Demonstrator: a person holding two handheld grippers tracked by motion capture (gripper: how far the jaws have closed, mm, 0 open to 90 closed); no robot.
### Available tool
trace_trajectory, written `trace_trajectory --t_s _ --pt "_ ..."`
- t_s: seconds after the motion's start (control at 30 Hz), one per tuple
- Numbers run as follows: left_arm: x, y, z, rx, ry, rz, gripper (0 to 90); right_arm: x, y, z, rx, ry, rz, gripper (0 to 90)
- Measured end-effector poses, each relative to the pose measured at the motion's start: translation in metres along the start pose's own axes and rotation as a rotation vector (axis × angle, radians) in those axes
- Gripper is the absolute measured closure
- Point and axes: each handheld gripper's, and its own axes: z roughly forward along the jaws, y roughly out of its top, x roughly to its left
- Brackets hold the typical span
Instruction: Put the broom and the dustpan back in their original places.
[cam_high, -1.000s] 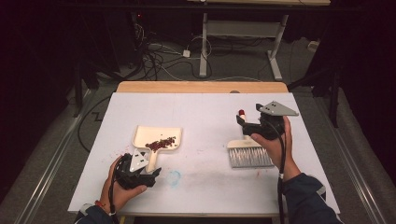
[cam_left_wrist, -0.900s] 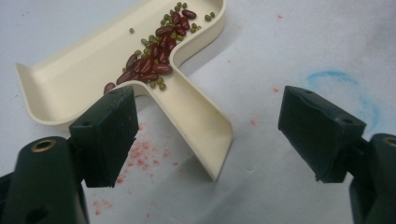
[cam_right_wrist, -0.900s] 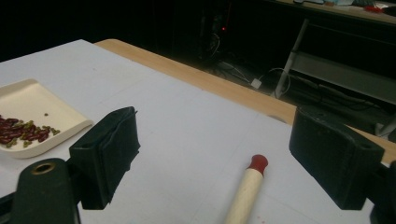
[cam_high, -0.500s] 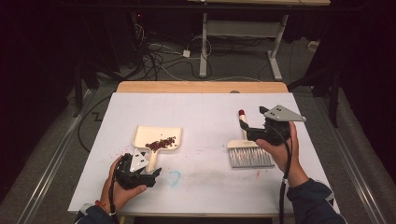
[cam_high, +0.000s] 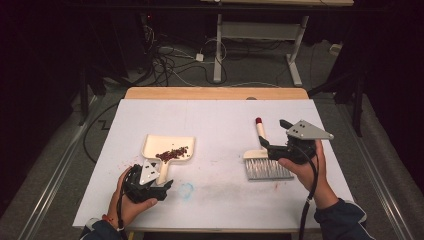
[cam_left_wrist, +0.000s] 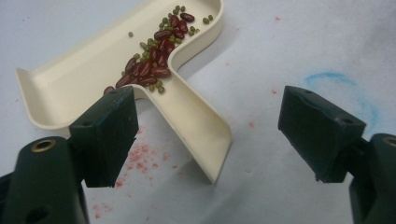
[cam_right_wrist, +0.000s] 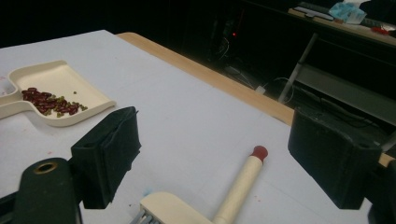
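Two hand-held grippers, one dustpan and one brush are shown on one white table (cam_high: 215, 125). Nearest the camera in the high view, the left gripper (cam_high: 161, 188) is held low over the table's near left part; its jaws are spread wide and nothing is held between them. In the left gripper view the cream handle of the dustpan (cam_left_wrist: 187, 109) is seen lying between the two jaws, touched by neither, with red specks and a blue smear marked on the table surface around it. One dustpan (cam_high: 170, 150) is counted, resting flat on the table just beyond the left gripper, its handle pointed toward that gripper. One loose heap of dark red beans (cam_left_wrist: 154, 70) mixed with small green ones is contained in its tray; the single beans are too many and too small to be counted.

At the near right, the right gripper (cam_high: 274, 136) is held above the table, jaws likewise wide apart and empty. One brush (cam_high: 262, 162) is seen lying flat just beside and below it, its grey bristles toward the person and its cream, red-tipped handle (cam_right_wrist: 240, 184) pointed away; in the right gripper view the handle appears between the jaws but below them, not clamped.

Farthest off, a wooden edge strip (cam_high: 215, 93) borders the table, and a tangle of cables (cam_high: 175, 62) lies on the floor beyond.
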Motion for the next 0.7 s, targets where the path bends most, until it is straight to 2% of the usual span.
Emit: trace_trajectory --t_s 0.1,0.37,0.7 --pt "-0.001 0.000 0.000 -0.006 0.002 0.000 19.7 0.001 -0.002 -0.005 0.000 -0.010 -0.019 16.9" --pt "-0.001 0.000 -0.002 -0.014 0.009 0.004 19.7 0.003 -0.013 -0.016 0.006 0.006 -0.059 16.7" --pt "-0.001 0.000 -0.003 -0.018 0.012 0.017 19.7 0.004 -0.028 -0.025 -0.004 0.019 -0.060 16.9"
